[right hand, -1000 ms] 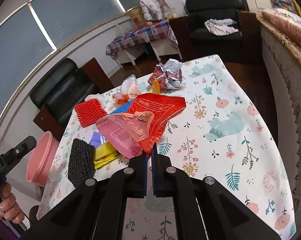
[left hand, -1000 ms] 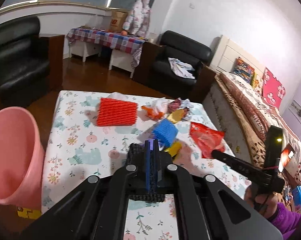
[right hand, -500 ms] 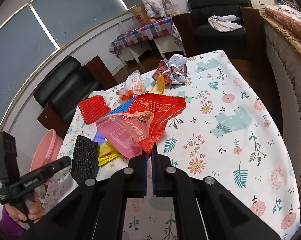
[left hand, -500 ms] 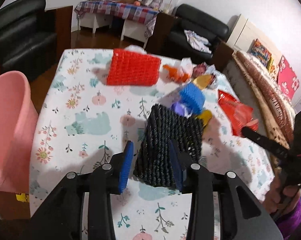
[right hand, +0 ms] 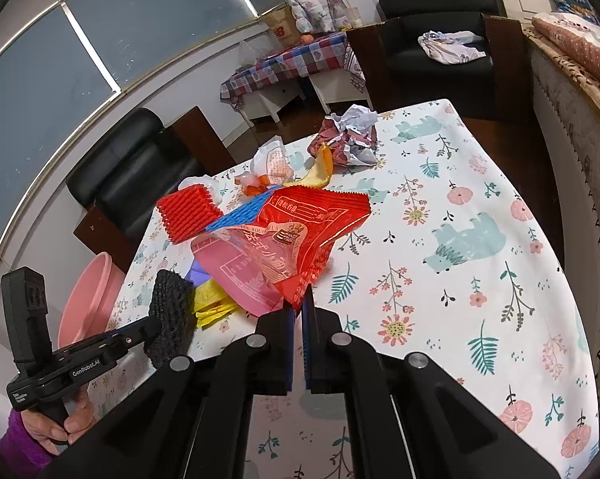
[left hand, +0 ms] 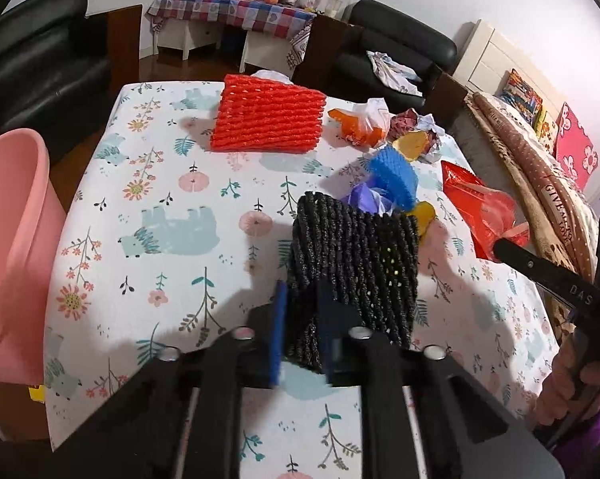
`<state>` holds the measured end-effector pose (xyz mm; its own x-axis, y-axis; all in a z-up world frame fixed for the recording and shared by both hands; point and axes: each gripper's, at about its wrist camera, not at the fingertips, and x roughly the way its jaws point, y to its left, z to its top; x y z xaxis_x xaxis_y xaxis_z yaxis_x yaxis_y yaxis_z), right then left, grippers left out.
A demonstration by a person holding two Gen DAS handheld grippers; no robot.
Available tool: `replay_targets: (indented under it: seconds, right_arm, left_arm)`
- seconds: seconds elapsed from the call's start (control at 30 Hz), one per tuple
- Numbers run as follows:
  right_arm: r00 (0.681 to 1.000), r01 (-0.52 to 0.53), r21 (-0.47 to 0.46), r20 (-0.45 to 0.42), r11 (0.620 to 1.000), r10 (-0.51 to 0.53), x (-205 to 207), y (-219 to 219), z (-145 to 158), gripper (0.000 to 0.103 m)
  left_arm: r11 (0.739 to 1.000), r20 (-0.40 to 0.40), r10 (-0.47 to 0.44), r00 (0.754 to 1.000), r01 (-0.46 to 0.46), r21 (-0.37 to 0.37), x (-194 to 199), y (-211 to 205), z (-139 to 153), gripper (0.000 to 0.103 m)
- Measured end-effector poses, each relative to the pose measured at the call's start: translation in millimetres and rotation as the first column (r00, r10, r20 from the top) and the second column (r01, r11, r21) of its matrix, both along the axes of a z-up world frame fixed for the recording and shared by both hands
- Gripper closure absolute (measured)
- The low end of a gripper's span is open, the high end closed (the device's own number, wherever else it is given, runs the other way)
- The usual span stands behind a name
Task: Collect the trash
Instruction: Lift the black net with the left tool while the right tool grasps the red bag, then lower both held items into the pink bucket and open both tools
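Observation:
My left gripper is closed on the near edge of a black foam net, which stands between its fingers on the flowered tablecloth. It also shows in the right wrist view. My right gripper is shut on a corner of a red snack wrapper and holds it above the table. More trash lies beyond: a red foam net, a blue foam net, a yellow wrapper, an orange bag and crumpled paper.
A pink bin stands off the table's left edge; it also shows in the right wrist view. Black armchairs and a bed surround the table.
My left gripper opened, moved onto the black foam net and closed on its near edge. My right gripper kept hold of the red wrapper and barely moved.

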<state>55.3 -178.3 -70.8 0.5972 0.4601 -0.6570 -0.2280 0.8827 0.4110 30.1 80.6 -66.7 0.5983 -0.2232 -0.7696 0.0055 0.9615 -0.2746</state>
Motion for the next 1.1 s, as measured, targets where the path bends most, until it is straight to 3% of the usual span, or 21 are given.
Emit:
replay_targets:
  seconds: [0.3, 0.6, 0.87, 1.1]
  right_arm:
    - [0.998, -0.03, -0.041, 0.054, 0.999, 0.032, -11.3, 12.9, 13.4, 0.1]
    - [0.992, -0.088, -0.064, 0.081, 0.994, 0.093, -16.7, 37.9, 25.0, 0.1]
    - [0.968, -0.202, -0.114, 0.13, 0.973, 0.216, -20.3, 90.2, 43.9, 0.1]
    - [0.915, -0.337, -0.156, 0.18, 0.929, 0.362, -30.4, 159.3, 63.2, 0.1]
  left_arm:
    - [0.996, 0.08, 0.068, 0.994, -0.063, -0.062, -16.6, 13.9, 29.0, 0.094]
    - [0.989, 0.174, 0.148, 0.974, -0.146, -0.021, -40.9, 31.8, 61.3, 0.094]
    - [0.962, 0.233, 0.266, 0.935, -0.272, -0.007, -65.2, 66.6, 78.9, 0.094]
    - [0.918, 0.285, 0.377, 0.881, -0.397, 0.014, -91.4, 105.8, 92.1, 0.094]
